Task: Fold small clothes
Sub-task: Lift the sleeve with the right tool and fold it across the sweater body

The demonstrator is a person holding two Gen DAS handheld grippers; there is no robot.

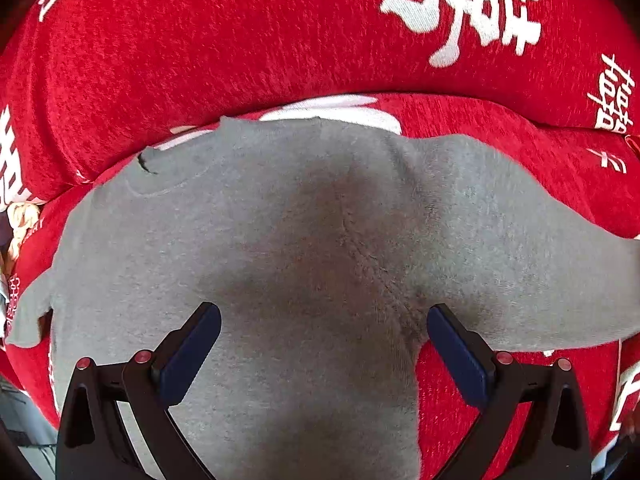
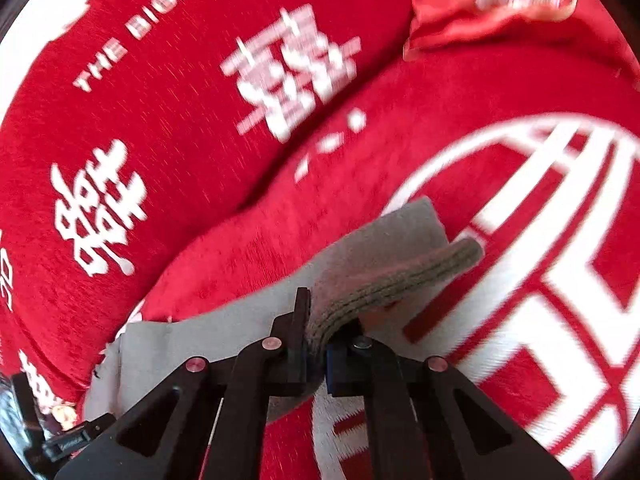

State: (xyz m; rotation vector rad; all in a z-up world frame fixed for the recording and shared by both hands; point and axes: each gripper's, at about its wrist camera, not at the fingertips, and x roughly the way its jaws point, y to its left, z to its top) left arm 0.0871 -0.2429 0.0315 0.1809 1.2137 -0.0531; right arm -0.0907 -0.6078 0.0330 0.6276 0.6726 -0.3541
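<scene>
- Grey sweater [image 1: 304,240] lies spread on the red cushion [image 1: 200,60] printed with white characters; its neckline is at the far edge, towards the cushion's raised back, and one sleeve runs out to the side.
- Left gripper [image 1: 324,344] hangs over the sweater's body, close to the armpit seam, with its blue pads wide apart and nothing between them; whether the tips touch the cloth I cannot tell.
- Right gripper [image 2: 316,340] is clamped on the ribbed cuff [image 2: 400,280] of the sweater's sleeve, the knit bunched between the pads and lifted off the cushion, which here carries a big white emblem [image 2: 540,260].
- The right wrist view is blurred, so finer detail of the hold is unclear.
- Step in hand, as I judge it: the sleeve fold, with the cuff taken up to be carried in across the sweater's body.
- Next move probably calls for laying the cuff flat on the body, the free gripper pinning the cloth near the seam so that the sweater does not slide on the cushion.
</scene>
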